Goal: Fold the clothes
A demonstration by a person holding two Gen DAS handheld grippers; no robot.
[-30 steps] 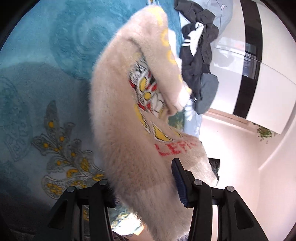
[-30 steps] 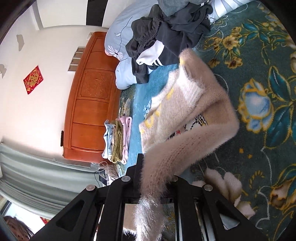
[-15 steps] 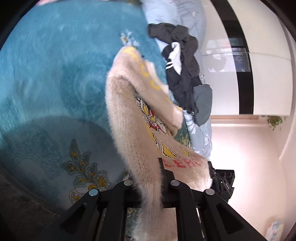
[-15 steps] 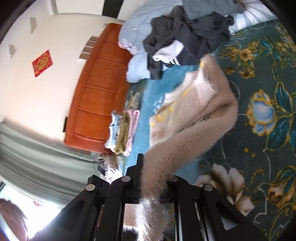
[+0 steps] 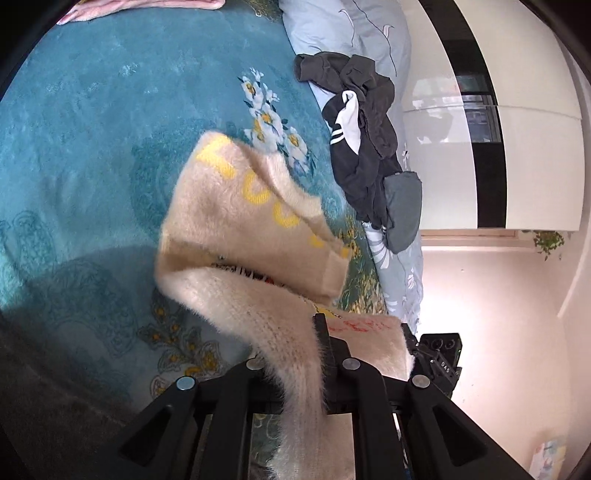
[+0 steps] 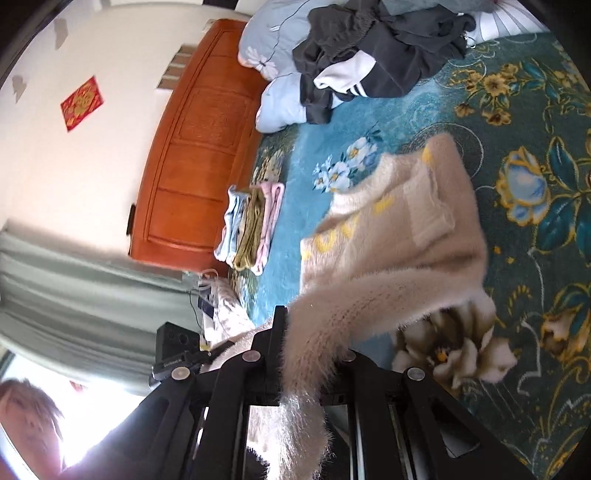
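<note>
A fluffy cream sweater with yellow letters and a red and black print hangs between my two grippers above the teal floral blanket. My left gripper is shut on one edge of the sweater. My right gripper is shut on another edge of the sweater. The sweater's far end droops folded toward the blanket. A sleeve lies across its top.
A pile of dark clothes lies on pale blue pillows at the bed's far side; the pile also shows in the right wrist view. A stack of folded clothes sits near the wooden headboard. A grey curtain hangs at the left.
The left gripper closed on the sweater's edge. Both grippers then moved back, and the sweater's far end dropped lower and doubled over toward the blanket.
</note>
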